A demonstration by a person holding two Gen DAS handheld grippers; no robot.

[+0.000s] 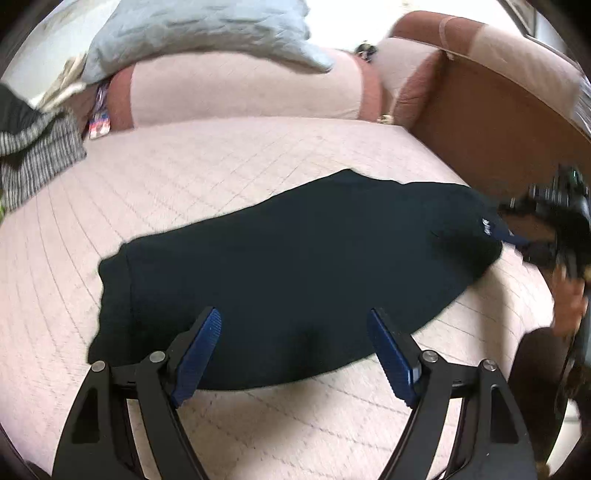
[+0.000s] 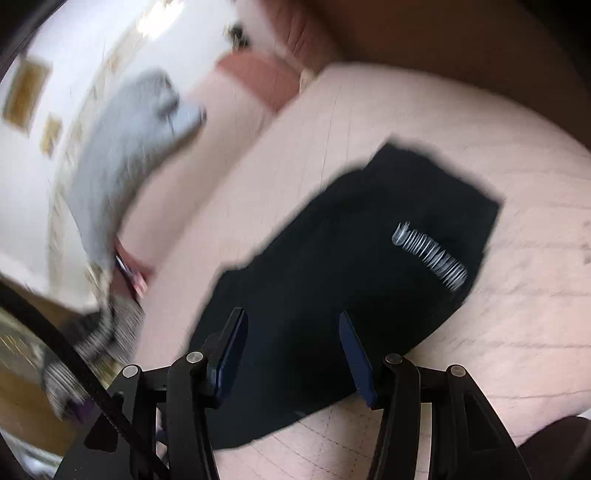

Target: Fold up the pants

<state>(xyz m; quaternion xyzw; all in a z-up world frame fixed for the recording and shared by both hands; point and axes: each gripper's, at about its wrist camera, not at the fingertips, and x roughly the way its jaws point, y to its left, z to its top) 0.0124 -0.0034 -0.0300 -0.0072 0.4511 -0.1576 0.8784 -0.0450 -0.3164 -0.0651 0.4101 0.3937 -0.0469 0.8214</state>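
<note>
The black pants (image 1: 295, 273) lie folded in a flat bundle on the pink quilted couch seat (image 1: 184, 192). In the right wrist view the pants (image 2: 343, 280) show a white printed logo (image 2: 430, 256) near their far end. My left gripper (image 1: 295, 317) is open and empty, its blue pads above the near edge of the pants. My right gripper (image 2: 291, 317) is open and empty above the near part of the pants; it also shows blurred at the right edge of the left wrist view (image 1: 554, 218), close to the right end of the bundle.
A light blue cloth (image 1: 199, 33) lies over the couch back. A grey striped garment (image 1: 37, 155) sits at the left end of the seat. The brown armrest (image 1: 491, 140) rises at the right. The right wrist view is blurred by motion.
</note>
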